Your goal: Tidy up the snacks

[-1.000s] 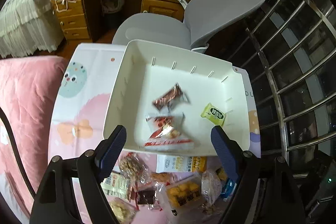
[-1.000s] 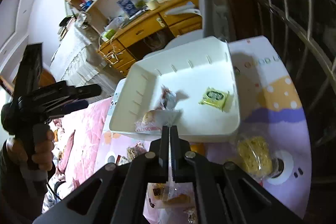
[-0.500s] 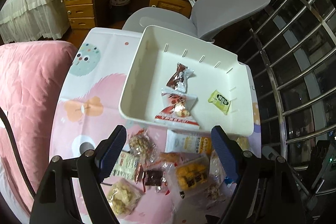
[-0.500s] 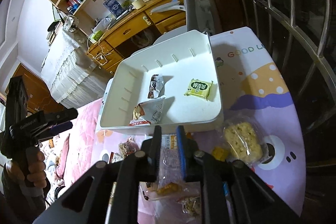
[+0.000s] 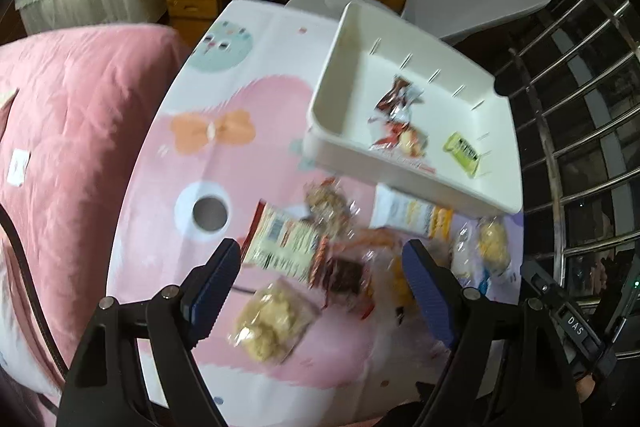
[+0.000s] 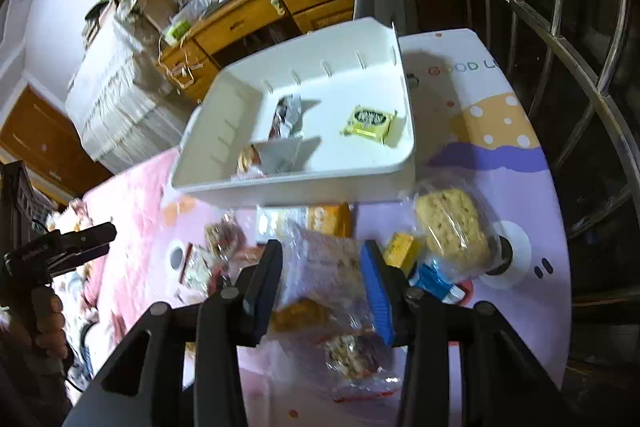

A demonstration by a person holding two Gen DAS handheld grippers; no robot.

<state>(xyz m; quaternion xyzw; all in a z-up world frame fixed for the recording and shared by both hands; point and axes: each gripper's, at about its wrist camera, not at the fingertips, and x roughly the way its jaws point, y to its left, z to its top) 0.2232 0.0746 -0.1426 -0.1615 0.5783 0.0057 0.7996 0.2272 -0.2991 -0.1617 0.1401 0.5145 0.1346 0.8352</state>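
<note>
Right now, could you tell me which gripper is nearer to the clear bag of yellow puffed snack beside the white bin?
Right. The right gripper hangs open just beside that bag; the left gripper hangs across the snack pile.

A plain white plastic tray [image 6: 224, 163] holds a yellow-green square packet [image 6: 370, 121] at its three o'clock. The tablecloth [image 5: 192, 163] is white and pink with an orange bow; at its four o'clock a lilac patch [image 6: 520, 187] with white-dotted orange.
</note>
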